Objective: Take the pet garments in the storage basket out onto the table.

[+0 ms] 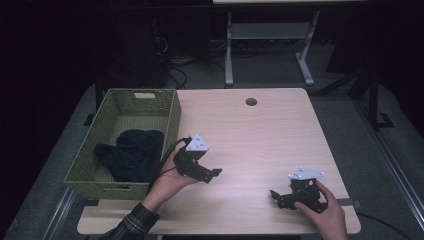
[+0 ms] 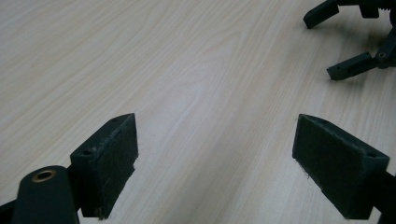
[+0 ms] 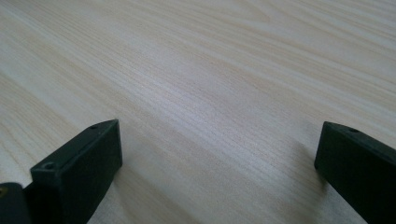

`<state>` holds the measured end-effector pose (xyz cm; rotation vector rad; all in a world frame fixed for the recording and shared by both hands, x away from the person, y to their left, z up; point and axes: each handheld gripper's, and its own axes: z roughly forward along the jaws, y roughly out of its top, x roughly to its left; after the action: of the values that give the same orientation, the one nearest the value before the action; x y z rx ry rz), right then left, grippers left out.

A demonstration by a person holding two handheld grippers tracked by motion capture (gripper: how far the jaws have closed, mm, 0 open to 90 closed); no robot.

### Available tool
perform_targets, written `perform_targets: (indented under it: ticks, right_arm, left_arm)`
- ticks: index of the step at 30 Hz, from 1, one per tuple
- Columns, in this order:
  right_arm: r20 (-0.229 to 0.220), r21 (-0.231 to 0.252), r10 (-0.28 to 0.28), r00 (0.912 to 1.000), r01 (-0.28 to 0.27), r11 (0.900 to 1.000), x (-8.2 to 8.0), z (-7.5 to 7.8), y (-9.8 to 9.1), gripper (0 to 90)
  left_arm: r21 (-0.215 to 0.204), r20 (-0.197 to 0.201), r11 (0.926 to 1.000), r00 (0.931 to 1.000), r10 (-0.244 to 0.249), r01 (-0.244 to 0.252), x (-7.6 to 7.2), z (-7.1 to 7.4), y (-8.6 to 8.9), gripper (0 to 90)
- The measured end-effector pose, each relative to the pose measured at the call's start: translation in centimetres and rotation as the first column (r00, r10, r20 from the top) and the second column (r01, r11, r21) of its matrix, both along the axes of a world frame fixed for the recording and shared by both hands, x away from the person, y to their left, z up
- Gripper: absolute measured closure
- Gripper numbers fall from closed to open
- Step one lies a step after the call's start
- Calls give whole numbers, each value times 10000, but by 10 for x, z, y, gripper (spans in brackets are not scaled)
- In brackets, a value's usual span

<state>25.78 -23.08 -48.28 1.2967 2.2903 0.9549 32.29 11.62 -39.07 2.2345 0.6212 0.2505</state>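
Observation:
My left gripper (image 1: 212, 173) hovers just right of the green woven basket (image 1: 170, 127), held by a hand in a plaid sleeve. Its jaws stand wide apart over bare wood, so the left gripper (image 2: 217, 154) is open and holds nothing. A dark blue cloth (image 1: 132, 152) lies bunched inside the basket. Near the table's front right corner, my right gripper (image 1: 276, 197) rests low on the wood, open. In the right gripper view the right gripper (image 3: 219, 158) has only the tabletop between its pads. The left gripper view catches the right gripper (image 2: 343, 42) at top right.
The light wooden table (image 1: 260, 135) has a round cable hole (image 1: 251, 102) near its far edge. The basket takes up the table's left side and overhangs it slightly. Beyond the table stand a white desk frame (image 1: 270, 45) and cables on a dark floor.

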Motion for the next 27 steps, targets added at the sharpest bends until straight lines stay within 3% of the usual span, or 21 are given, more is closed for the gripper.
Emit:
perform_targets:
  ticks: [13,27]
  right_arm:
    - [-1,3,-1,10000,1,10000,0,0,0,5]
    - [1,-4,4,10000,-4,10000,0,0,0,5]
  left_arm:
    - [-462,-10,9989,10000,-7,7,9,14,8,138]
    - [-542,-125,9985,9999,57,-64,17,24,12,139]
